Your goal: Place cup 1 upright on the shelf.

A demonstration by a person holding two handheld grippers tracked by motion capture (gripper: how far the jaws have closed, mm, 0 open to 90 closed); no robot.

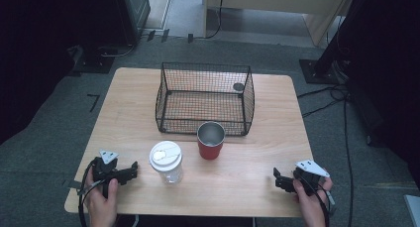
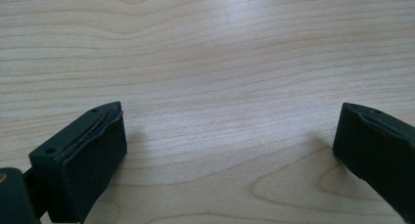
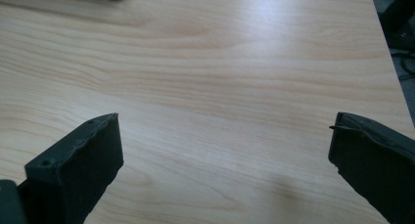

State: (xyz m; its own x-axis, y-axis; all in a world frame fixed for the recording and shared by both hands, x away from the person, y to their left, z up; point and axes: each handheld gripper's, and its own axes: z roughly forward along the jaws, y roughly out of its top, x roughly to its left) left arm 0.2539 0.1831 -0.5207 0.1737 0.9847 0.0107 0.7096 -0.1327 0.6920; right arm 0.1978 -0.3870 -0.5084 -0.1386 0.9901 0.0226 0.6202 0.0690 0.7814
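Two claws rest low at the near corners of the counter [image 1: 257,123], each in one of the person's hands; the left claw [image 1: 132,168] sits at the near left, its jaws pointing right, and the right claw [image 1: 277,177] at the near right, its jaws pointing left; both are released, jaws spread wide with bare wood between them, as each claw's own view shows [image 2: 230,136] [image 3: 225,145]; neither touches anything but the hands that hold them. Nearest the left claw stands a clear jar [image 1: 167,162] with a white lid, upright, just beside the jaw tips yet apart from them; right of it and a little farther back stands a red cup [image 1: 211,141] with a metal inside, upright and open at the top, near the jar but not touching it; the cup is well apart from the right claw. Behind both sits a black wire basket [image 1: 205,68] at mid-counter, its front wall just behind the cup; a small dark round thing [image 1: 238,86] shows at its far right wall; what it is I cannot tell.
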